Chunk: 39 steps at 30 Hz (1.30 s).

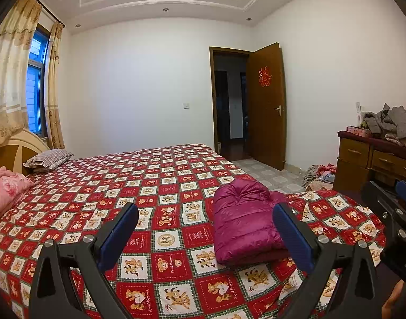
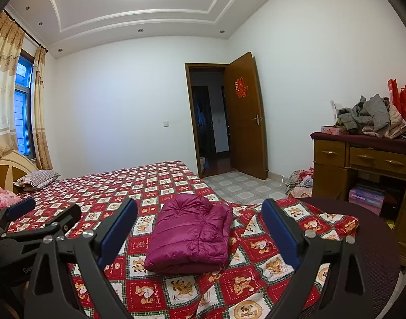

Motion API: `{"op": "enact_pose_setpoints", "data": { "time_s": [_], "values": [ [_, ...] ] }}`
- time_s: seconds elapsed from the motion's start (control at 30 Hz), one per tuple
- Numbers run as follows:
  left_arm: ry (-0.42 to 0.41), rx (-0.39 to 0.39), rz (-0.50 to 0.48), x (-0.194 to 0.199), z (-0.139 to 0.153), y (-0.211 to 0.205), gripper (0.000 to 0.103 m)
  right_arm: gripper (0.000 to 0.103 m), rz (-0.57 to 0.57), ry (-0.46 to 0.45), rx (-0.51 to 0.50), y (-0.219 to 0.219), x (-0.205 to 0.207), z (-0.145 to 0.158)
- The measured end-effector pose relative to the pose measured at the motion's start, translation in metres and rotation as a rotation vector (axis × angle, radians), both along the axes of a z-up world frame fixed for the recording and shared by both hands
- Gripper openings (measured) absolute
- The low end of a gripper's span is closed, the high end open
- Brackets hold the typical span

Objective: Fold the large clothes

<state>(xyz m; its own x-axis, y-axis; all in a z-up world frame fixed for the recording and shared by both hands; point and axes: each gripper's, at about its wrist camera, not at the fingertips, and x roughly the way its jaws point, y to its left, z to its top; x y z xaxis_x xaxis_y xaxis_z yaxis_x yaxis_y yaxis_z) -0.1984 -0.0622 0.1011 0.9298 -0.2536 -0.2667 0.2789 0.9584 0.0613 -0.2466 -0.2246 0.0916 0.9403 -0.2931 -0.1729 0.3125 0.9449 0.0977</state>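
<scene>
1. One folded magenta puffer jacket [image 2: 188, 235] lay on the bear-print bedspread [image 2: 139, 186] near the bed's foot corner, long axis running away from the cameras, collar end farthest.
2. Its underside and sleeves were tucked out of sight.
3. Two grippers: left gripper [image 1: 205, 235] and right gripper [image 2: 200, 228] both spread wide, holding nothing.

The folded jacket [image 2: 188, 235] is plain magenta. The bedspread [image 1: 155, 186] under it is checked red and cream with bear prints. At its head edge, the pillow [image 1: 48, 159] is striped.
</scene>
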Motion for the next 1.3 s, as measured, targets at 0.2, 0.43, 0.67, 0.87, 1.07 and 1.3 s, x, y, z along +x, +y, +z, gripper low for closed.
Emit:
{"op": "enact_pose_setpoints", "data": {
  "time_s": [0.2,0.43,0.67,0.87,1.07,1.3],
  "values": [
    [-0.005,0.006,0.005,0.0001,-0.0004,0.0003,0.101,0.096,0.002,0.003,0.003,-0.0005,0.0005,-0.0008],
    [-0.002,0.006,0.011,0.0020,-0.0006,0.0005,0.101,0.097,0.003,0.004,0.004,-0.0011,0.0009,-0.0008],
    [-0.007,0.010,0.010,0.0014,-0.0010,-0.0020,0.101,0.097,0.002,0.006,0.007,-0.0003,0.0004,-0.0028],
    [-0.002,0.010,0.008,0.0020,-0.0017,-0.0020,0.101,0.097,0.003,0.008,0.010,0.0003,-0.0005,-0.0032],
    [0.003,0.009,0.014,0.0034,-0.0019,-0.0012,0.101,0.097,0.002,0.007,0.008,-0.0001,-0.0002,-0.0029],
    [0.002,0.008,0.016,0.0038,-0.0017,-0.0001,0.101,0.097,-0.001,0.006,0.009,-0.0003,-0.0005,-0.0039]
  ]
}}
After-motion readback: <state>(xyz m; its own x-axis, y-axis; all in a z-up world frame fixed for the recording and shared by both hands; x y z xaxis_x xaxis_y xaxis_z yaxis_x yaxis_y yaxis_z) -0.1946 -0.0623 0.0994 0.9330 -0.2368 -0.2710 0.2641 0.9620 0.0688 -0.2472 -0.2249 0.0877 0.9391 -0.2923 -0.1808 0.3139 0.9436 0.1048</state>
